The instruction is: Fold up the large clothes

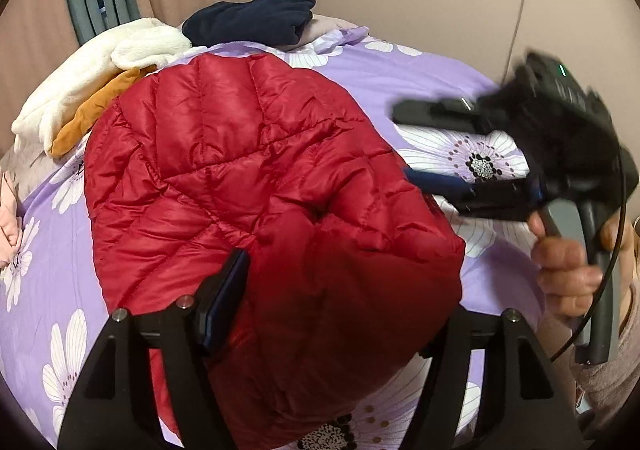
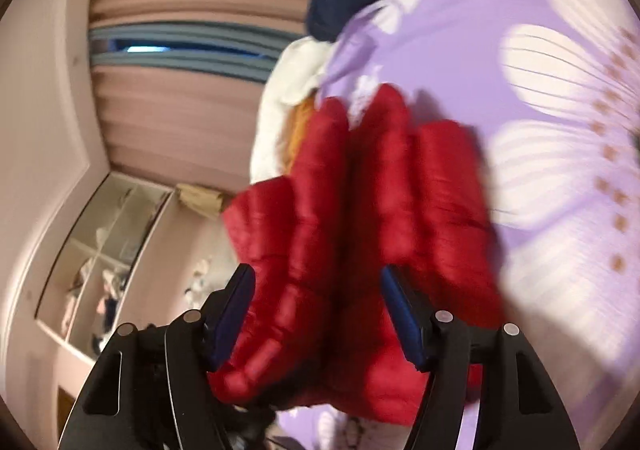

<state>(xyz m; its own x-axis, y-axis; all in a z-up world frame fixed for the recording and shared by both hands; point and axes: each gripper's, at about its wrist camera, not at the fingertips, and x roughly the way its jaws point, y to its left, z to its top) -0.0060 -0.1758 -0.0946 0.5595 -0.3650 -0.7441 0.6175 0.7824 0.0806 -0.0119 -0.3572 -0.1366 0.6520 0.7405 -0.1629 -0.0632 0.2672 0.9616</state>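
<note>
Red quilted puffer jacket (image 1: 256, 186) lying folded on my purple flower-print bedspread (image 1: 400, 74); my left gripper (image 1: 332, 302) and right gripper (image 2: 318, 314) both stand open around it, gripping nothing.

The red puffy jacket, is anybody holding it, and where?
No. The red jacket lies folded on the purple bedspread. The left gripper and right gripper stand open around its near edge, pads not pressing it.

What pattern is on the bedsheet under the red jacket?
The bedsheet is lilac with large white flowers, showing best in the left wrist view.
</note>
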